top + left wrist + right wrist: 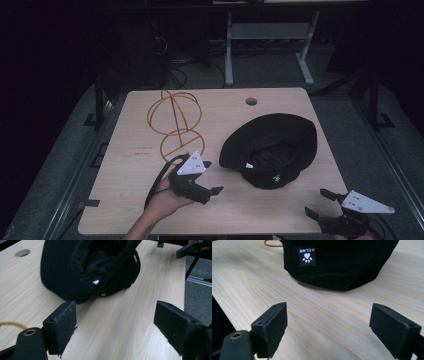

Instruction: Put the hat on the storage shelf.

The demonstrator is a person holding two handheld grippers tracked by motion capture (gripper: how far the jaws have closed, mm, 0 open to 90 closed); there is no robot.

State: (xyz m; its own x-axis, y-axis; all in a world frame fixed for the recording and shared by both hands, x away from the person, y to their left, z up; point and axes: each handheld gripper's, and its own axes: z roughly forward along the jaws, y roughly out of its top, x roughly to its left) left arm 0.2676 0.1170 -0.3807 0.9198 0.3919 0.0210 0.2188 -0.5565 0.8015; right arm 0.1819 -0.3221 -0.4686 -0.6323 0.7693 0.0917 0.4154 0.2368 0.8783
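Note:
A black bucket hat lies upside down on the right half of the wooden table, brim spread out. In the left gripper view the hat is just ahead, its chin strap running across it. The right gripper view shows the hat's crown with a white paw label. An orange wire hat stand rises at the table's left centre. My left gripper is open, left of the hat, over the table. My right gripper is open at the front right corner, apart from the hat.
A round cable hole sits near the table's far edge. Behind the table stands a white desk frame among floor cables. Bare wood lies between the two grippers along the front edge.

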